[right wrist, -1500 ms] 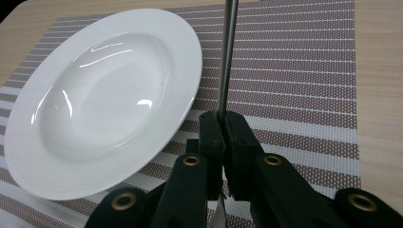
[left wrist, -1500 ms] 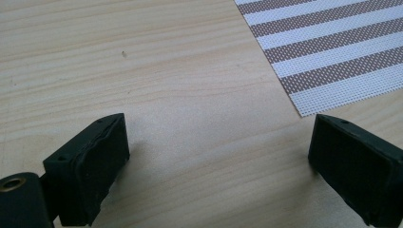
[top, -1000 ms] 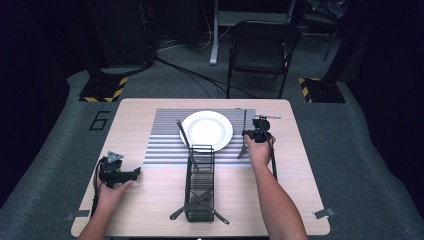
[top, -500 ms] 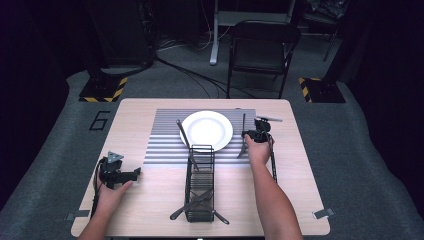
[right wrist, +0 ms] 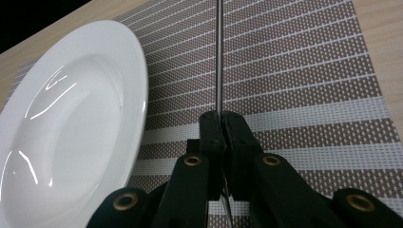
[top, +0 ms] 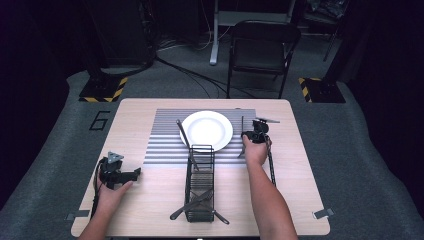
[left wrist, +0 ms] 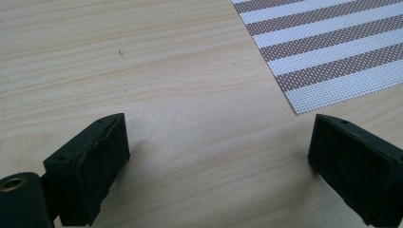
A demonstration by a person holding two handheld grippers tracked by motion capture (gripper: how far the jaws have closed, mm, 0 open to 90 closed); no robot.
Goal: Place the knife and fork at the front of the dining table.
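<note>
My right gripper is shut on a thin metal utensil, seen edge-on and maybe a knife. The utensil runs along the striped placemat just right of the white plate, low over the mat or on it. Far to the left, my left gripper rests open on the bare wooden table, with nothing between its jaws. A corner of the placemat lies ahead of it to the right.
A black wire caddy stands at the table's front middle with dark utensils poking out of its base. Another dark utensil lies left of the plate. A folding chair stands beyond the table's far edge.
The right gripper has shifted slightly with the utensil beside the plate. The left gripper has stayed put.
</note>
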